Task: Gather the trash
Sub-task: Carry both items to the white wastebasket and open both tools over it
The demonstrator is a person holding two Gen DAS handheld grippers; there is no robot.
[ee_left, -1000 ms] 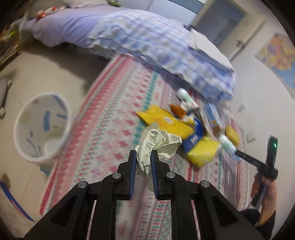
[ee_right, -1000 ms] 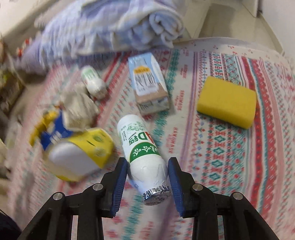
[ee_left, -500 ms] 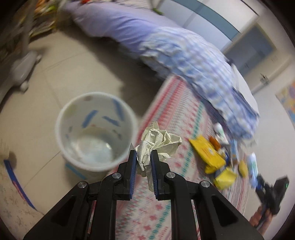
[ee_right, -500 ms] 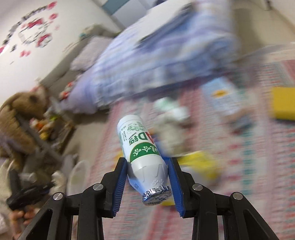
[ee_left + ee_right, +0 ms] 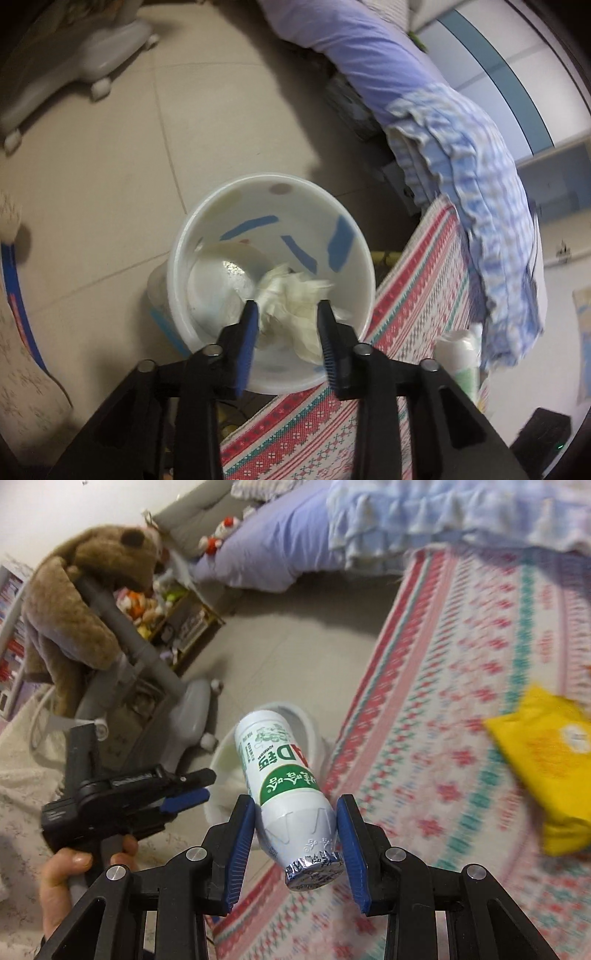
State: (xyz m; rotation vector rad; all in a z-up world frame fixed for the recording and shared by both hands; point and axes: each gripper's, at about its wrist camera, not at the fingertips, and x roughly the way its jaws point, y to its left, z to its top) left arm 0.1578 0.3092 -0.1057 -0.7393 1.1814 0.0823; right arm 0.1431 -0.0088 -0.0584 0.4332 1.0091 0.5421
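— Two sets of fingers on my screens. How do the left ones stand?

— Spread wide, gripping nothing. My left gripper (image 5: 287,325) hangs right over the mouth of the white waste bin (image 5: 360,254). Between the blue fingers (image 5: 246,334) I see the crumpled paper (image 5: 295,299), loose inside the bin against its near wall; whether it has settled on the bottom I cannot tell, since it is a little blurred.

— And the right?

— My right gripper (image 5: 297,843) has its fingers (image 5: 238,851) pressed on the shoulders of a white milk-drink bottle (image 5: 284,786) with a green label, foil cap toward the camera, the body tilted up and to the left. It is in the air, above the edge of the patterned rug (image 5: 461,686).

— Where is the bin from that side?

— Just behind the bottle, partly hidden by it, on the tiled floor (image 5: 295,653) at the rug's edge. To its left a hand (image 5: 66,882) holds the left gripper's handle.

— More trash?

— One yellow packet (image 5: 546,760) lies on the rug to the right, blurred. Farther off, a bed (image 5: 280,539) with a blue checked blanket, and a brown plush bear (image 5: 74,602) draped over a grey frame.
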